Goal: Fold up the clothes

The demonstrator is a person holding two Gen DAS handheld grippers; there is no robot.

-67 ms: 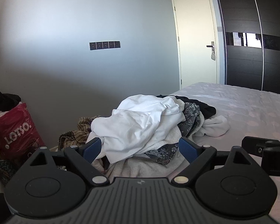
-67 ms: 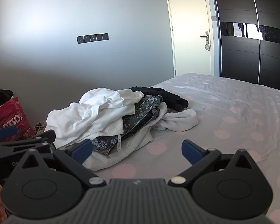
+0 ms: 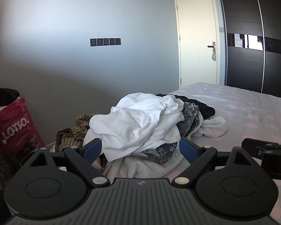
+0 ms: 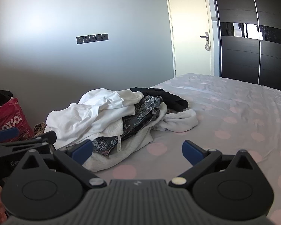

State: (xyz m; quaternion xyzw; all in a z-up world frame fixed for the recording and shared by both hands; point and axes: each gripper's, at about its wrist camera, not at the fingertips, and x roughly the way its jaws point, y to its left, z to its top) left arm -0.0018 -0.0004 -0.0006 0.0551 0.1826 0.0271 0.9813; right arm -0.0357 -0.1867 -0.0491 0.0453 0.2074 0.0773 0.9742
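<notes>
Where white tops crumple uppermost, the clothes pile (image 3: 149, 129) lies unfolded.

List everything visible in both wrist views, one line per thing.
white shirt: one, white, top of the pile
floral garment: one, blue-grey, mid-pile
black garment: one, black, far side of pile
striped garment: one, brown, pile's left edge
bed: one, pale with pink dots, under the pile
red bag: one, red, floor at left
door: one, white, closed
wardrobe: one, dark, right of door
left gripper: open, empty
right gripper: open, empty
</notes>
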